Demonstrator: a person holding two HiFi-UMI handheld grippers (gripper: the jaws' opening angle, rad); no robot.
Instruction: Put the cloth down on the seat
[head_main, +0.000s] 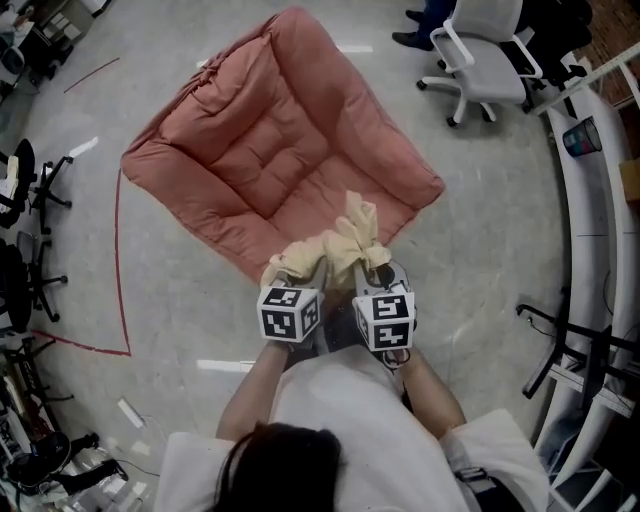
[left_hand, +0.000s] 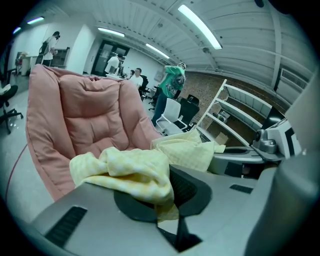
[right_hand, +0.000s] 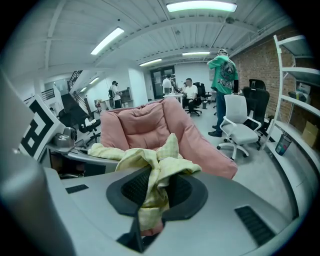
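The person holds both grippers side by side, close in front of the body, and a pale yellow checked cloth (head_main: 335, 245) is bunched up between them. The left gripper (head_main: 288, 275) has its jaws nearly together and pinches one end of the cloth: in the left gripper view the fabric (left_hand: 125, 170) piles over the dark pads and a narrow strip of it runs down into the slit between the jaws (left_hand: 165, 200). The right gripper (head_main: 375, 270) is likewise nearly closed, clamped on the other end. In the right gripper view a twisted fold of the cloth (right_hand: 150, 160) is squeezed between the two black pads and hangs out below them (right_hand: 150, 200). From the head view the cloth rises from the two grips and its free corner stands over the near edge of the seat (head_main: 270, 150), a large salmon-pink padded floor cushion with raised sides that lies flat on the grey floor (head_main: 480, 250). Whether the cloth touches the padding cannot be told. The quilted middle of the seat is bare. A red tape line (head_main: 118, 260) runs on the floor to the seat's left, and a white office chair (head_main: 485, 55) stands well beyond its far right corner.
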